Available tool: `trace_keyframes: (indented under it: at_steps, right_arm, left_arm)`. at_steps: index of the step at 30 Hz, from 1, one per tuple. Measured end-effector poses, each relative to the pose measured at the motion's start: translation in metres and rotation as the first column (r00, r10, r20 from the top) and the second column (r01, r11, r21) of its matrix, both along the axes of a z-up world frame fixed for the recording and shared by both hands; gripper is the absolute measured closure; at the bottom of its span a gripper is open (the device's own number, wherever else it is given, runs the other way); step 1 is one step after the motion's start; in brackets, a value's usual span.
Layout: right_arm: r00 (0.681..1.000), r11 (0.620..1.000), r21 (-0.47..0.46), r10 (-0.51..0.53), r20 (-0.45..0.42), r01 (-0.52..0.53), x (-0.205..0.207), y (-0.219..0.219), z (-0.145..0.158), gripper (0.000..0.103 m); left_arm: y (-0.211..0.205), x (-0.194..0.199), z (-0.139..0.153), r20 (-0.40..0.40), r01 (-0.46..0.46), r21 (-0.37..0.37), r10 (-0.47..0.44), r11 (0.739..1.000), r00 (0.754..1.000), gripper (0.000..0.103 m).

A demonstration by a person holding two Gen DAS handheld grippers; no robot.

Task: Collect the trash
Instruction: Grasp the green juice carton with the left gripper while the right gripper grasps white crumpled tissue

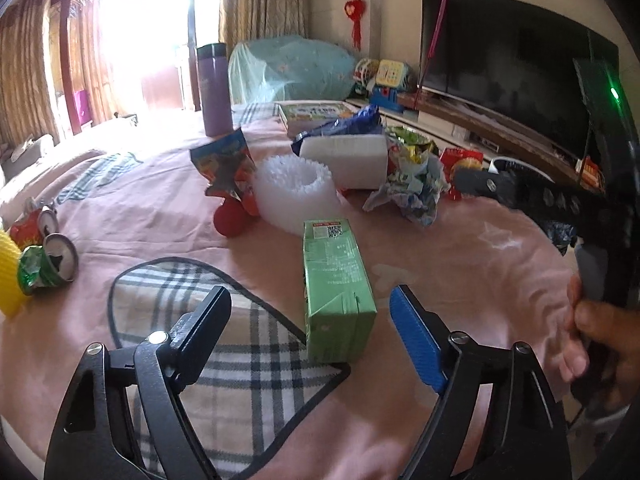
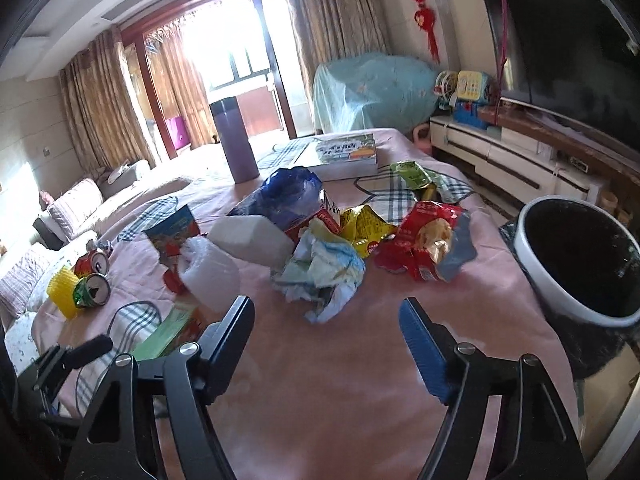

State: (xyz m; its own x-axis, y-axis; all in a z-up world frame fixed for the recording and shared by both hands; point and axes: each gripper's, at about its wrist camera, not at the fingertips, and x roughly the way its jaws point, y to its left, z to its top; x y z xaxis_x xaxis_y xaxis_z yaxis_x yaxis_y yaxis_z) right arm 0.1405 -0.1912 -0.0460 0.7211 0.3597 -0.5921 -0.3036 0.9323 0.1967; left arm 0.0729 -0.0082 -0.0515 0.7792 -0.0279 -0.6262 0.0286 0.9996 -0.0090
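Note:
Trash lies on a pink tablecloth [image 1: 460, 248]. A green drink carton [image 1: 338, 292] lies just ahead of my open left gripper [image 1: 310, 312], partly between its fingers, untouched. Beyond it sit white foam netting [image 1: 294, 192], a white foam block [image 1: 352, 156], crumpled paper [image 1: 416, 188] and a snack bag [image 1: 226, 164]. My right gripper [image 2: 326, 330] is open and empty above bare cloth. Crumpled paper [image 2: 324, 272] and a red snack bag [image 2: 424, 240] lie ahead of it. A white-rimmed black bin [image 2: 580, 256] stands at the table's right edge.
Crushed cans [image 1: 52, 264] and a yellow net sleeve [image 1: 10, 276] lie at the left edge. A purple flask [image 2: 234, 140] and a book [image 2: 348, 154] stand at the far side. The right gripper's body [image 1: 540, 196] reaches in from the right. A TV [image 1: 520, 72] is beyond.

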Motion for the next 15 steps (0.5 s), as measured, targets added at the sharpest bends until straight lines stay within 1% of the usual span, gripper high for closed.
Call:
trace_keyframes:
  at_steps: [1,3,4,5,6,7,8,9,10,12,15]
  right_arm:
    - [1.000,1.000,0.000,0.004,-0.005,-0.004,0.004,0.001,-0.001,0.028]
    - [1.000,1.000,-0.009,0.019,-0.019,-0.019,0.018,0.004,-0.003,0.030]
    - [0.999,1.000,-0.021,0.022,-0.024,-0.023,0.024,0.006,-0.005,0.033]
    - [0.999,0.999,-0.030,0.022,-0.031,-0.023,0.029,0.007,-0.006,0.035]
    - [0.999,0.999,-0.033,0.026,-0.043,-0.028,0.035,0.008,-0.009,0.041]
    - [0.998,0.999,-0.031,0.033,-0.057,-0.035,0.042,0.009,-0.013,0.048]
    - [0.997,0.999,-0.032,0.036,-0.068,-0.038,0.047,0.010,-0.016,0.052]
    - [0.997,0.999,-0.033,0.038,-0.073,-0.040,0.051,0.011,-0.018,0.064]
    - [0.996,0.999,-0.028,0.042,-0.079,-0.044,0.054,0.011,-0.020,0.078]
    - [0.996,0.999,-0.012,0.049,-0.078,-0.050,0.054,0.009,-0.020,0.078]
    - [0.997,0.998,0.019,0.058,-0.058,-0.057,0.044,0.001,-0.016,0.084]
  left_arm:
    - [-0.001,0.003,-0.002,-0.010,0.004,0.000,-0.004,1.000,1.000,0.022]
    - [-0.002,0.009,-0.005,-0.029,0.011,-0.002,-0.011,1.000,1.000,0.033]
    - [-0.003,0.012,-0.008,-0.039,0.015,-0.002,-0.015,1.000,0.999,0.036]
    - [-0.003,0.015,-0.009,-0.049,0.019,-0.004,-0.019,1.000,0.999,0.043]
    - [-0.003,0.018,-0.011,-0.058,0.022,-0.006,-0.022,1.000,0.998,0.050]
    - [-0.003,0.021,-0.013,-0.066,0.024,-0.008,-0.025,1.000,0.998,0.054]
    - [-0.003,0.024,-0.014,-0.073,0.027,-0.015,-0.029,1.000,0.997,0.062]
    - [-0.002,0.025,-0.014,-0.078,0.030,-0.021,-0.031,0.999,0.996,0.072]
    - [-0.002,0.027,-0.015,-0.082,0.034,-0.030,-0.037,0.999,0.996,0.074]
    - [-0.006,0.028,-0.013,-0.072,0.044,-0.032,-0.046,0.999,0.996,0.074]
    - [-0.012,0.025,-0.009,-0.045,0.066,-0.045,-0.068,0.997,0.997,0.074]
